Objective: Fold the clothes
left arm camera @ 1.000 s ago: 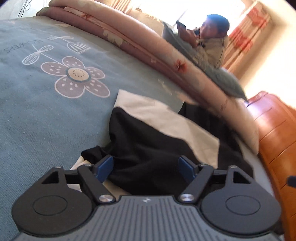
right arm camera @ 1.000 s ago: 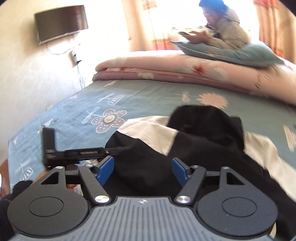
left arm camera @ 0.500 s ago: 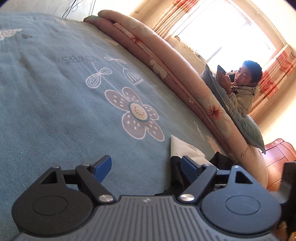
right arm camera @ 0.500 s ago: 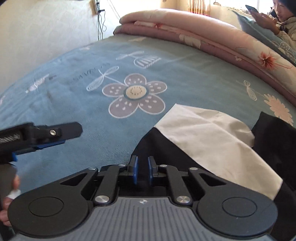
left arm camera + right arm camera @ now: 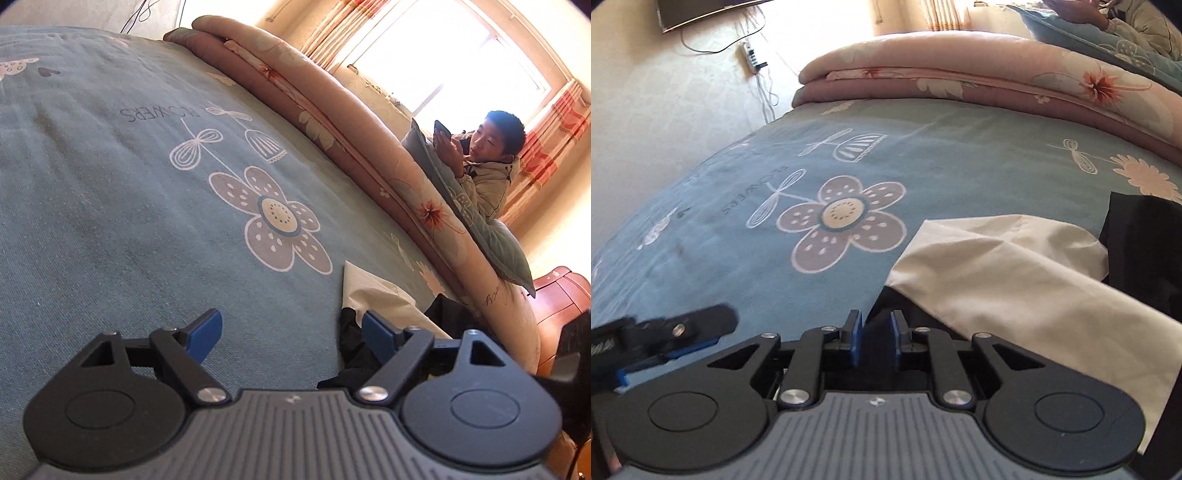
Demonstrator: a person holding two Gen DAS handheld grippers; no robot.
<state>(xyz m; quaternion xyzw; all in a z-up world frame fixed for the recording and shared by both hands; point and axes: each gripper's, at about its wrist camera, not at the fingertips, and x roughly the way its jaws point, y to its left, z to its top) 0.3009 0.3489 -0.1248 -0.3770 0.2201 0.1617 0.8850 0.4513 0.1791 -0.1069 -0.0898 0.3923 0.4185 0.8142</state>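
Gripping the black garment (image 5: 877,314) edge, my right tool (image 5: 875,341) has clenched since a second ago. My left tool (image 5: 291,334) stays released over the bed (image 5: 110,221), so spreading can begin.

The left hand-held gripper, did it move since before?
Yes. The left hand-held gripper swung left off the black-and-cream garment, toward the big printed flower.

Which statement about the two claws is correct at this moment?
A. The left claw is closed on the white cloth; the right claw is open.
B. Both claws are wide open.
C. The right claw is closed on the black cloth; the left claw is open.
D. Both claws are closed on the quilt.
C: the right claw pinches the black cloth of the garment, while the left claw is spread wide over the bedsheet.
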